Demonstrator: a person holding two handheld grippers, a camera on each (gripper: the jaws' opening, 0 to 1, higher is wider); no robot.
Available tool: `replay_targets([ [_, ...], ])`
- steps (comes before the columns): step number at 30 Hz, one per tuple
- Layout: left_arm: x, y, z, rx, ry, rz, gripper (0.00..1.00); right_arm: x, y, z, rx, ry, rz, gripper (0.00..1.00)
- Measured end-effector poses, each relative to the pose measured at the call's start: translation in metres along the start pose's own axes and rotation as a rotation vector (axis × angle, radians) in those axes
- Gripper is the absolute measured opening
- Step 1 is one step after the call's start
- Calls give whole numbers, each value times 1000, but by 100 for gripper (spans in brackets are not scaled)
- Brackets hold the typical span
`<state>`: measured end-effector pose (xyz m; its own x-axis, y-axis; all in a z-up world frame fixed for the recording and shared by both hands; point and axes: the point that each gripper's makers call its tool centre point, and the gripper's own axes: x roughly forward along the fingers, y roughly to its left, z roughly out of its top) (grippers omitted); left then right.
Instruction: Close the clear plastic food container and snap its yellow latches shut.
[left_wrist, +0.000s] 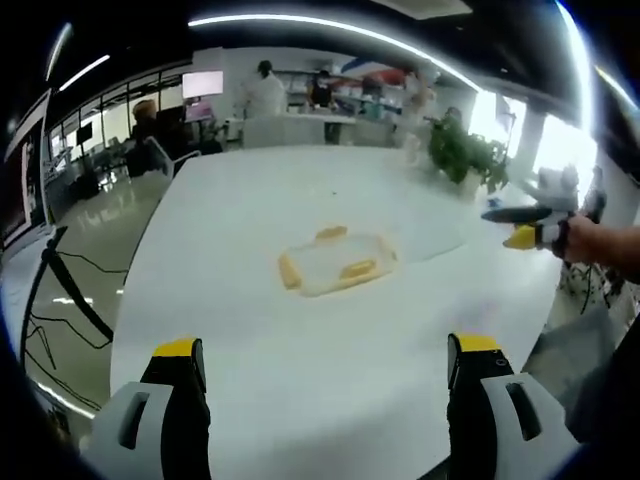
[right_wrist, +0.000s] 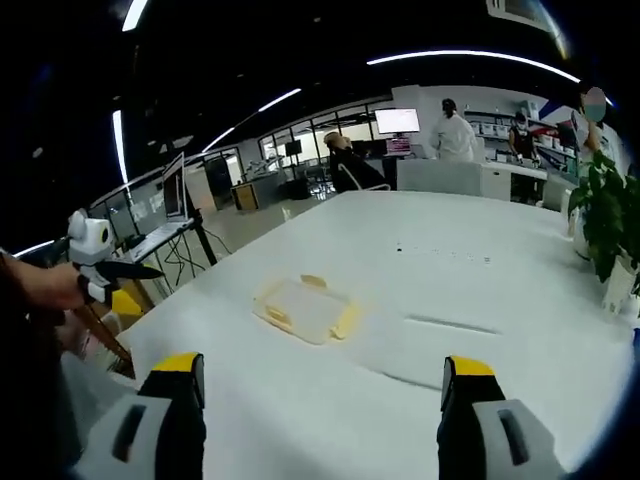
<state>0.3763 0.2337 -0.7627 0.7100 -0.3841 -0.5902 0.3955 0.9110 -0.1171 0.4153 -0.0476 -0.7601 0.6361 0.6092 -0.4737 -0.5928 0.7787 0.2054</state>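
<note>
A clear plastic food container (left_wrist: 337, 264) with yellow latches lies flat on the white table (left_wrist: 280, 190), lid on top. My left gripper (left_wrist: 325, 372) hovers open over the near table edge, well short of the container. In the right gripper view the container (right_wrist: 304, 306) sits mid-table, and my right gripper (right_wrist: 318, 395) is open and apart from it. The right gripper (left_wrist: 530, 226) also appears at the right of the left gripper view, held in a hand above the table edge. The left gripper (right_wrist: 105, 262) comes in from the left of the right gripper view.
A potted green plant (left_wrist: 462, 153) stands at the table's far right; it is also seen as a plant (right_wrist: 605, 225) in the right gripper view. People stand at benches (left_wrist: 265, 95) beyond the table. Cables and a stand (left_wrist: 60, 290) lie on the floor at left.
</note>
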Motion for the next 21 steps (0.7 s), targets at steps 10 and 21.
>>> replay_targets([
  [10,28,6,5,29,26,-22,99,23,-6,6,-62,35,44,99],
  [21,51,12,7,82,70,-68,99,45,-11,9,-97,66,99,99],
])
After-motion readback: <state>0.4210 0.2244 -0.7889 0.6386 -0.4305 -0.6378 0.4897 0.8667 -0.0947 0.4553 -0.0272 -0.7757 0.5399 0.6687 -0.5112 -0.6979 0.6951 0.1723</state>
